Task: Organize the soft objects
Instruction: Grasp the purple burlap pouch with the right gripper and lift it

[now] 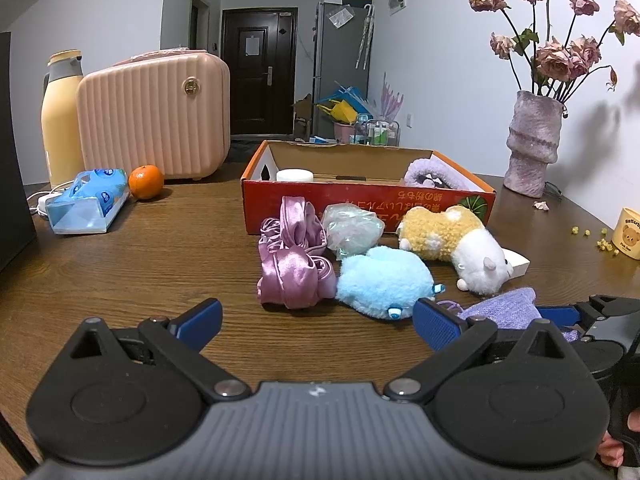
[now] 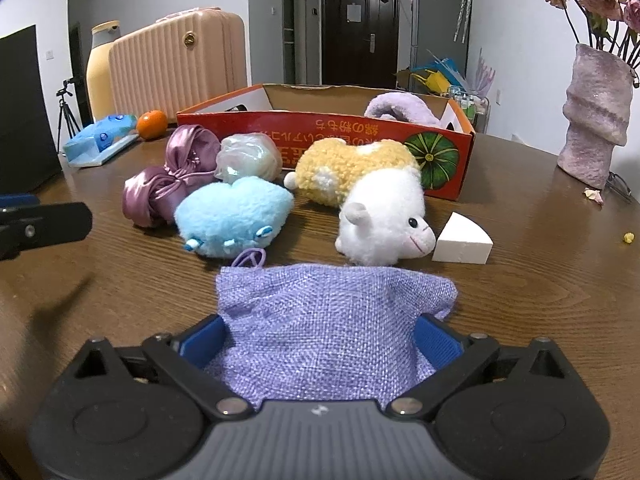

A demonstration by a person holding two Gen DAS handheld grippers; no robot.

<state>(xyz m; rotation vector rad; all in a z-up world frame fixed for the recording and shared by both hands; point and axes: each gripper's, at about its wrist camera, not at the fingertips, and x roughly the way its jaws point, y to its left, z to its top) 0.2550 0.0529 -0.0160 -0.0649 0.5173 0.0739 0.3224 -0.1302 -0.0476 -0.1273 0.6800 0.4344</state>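
Note:
My right gripper (image 2: 320, 330) stands wide open low over the table. A flat purple woven pouch (image 2: 332, 320) lies between its blue pads, its edges reaching both. Beyond it lie a blue plush (image 2: 232, 216), a yellow-and-white plush animal (image 2: 372, 188), a pink satin bundle (image 2: 172, 176), a pale wrapped puff (image 2: 248, 156) and a white sponge wedge (image 2: 464, 240). Behind them is the red cardboard box (image 2: 360, 132), with a purple fluffy item (image 2: 400, 108) inside. My left gripper (image 1: 316, 314) is open and empty, left of the pouch (image 1: 504, 308) and short of the blue plush (image 1: 384, 280).
A pink hard case (image 1: 152, 116), a yellow thermos (image 1: 60, 112), a tissue pack (image 1: 88, 200) and an orange (image 1: 146, 182) stand at the back left. A vase of dried roses (image 1: 532, 140) and a yellow cup (image 1: 632, 232) are on the right.

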